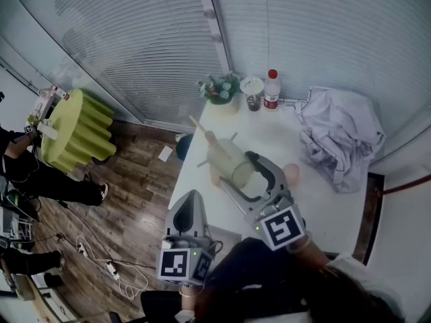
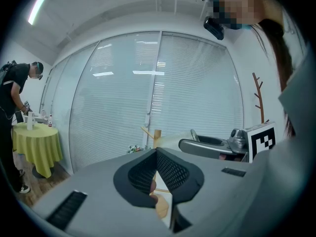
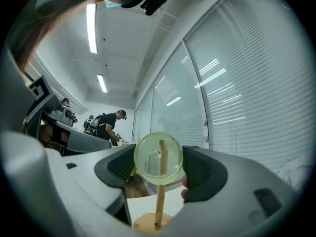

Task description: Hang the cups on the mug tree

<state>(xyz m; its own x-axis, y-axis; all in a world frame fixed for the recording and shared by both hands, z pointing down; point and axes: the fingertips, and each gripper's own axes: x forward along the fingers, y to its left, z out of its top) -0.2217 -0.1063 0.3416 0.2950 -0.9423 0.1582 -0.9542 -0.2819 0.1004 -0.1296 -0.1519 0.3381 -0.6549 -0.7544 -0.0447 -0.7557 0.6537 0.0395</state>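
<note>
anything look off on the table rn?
Only the crumpled white cloth, heaped on the right side of the table, an untidy pile beside the work area. Nothing is spilled or tipped: the mug tree stands upright, and the green cup in the right hand-held gripper looks intact.

We found the cup [image 1: 232, 163] at the mug tree [image 1: 196, 122] on the table [image 1: 269, 136]; behind stood a bottle [image 1: 271, 89], a cloth [image 1: 340, 136] lay right.

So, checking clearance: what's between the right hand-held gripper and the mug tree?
The green cup, held by that hand-held gripper; right gripper view shows the mug tree through it.
</note>
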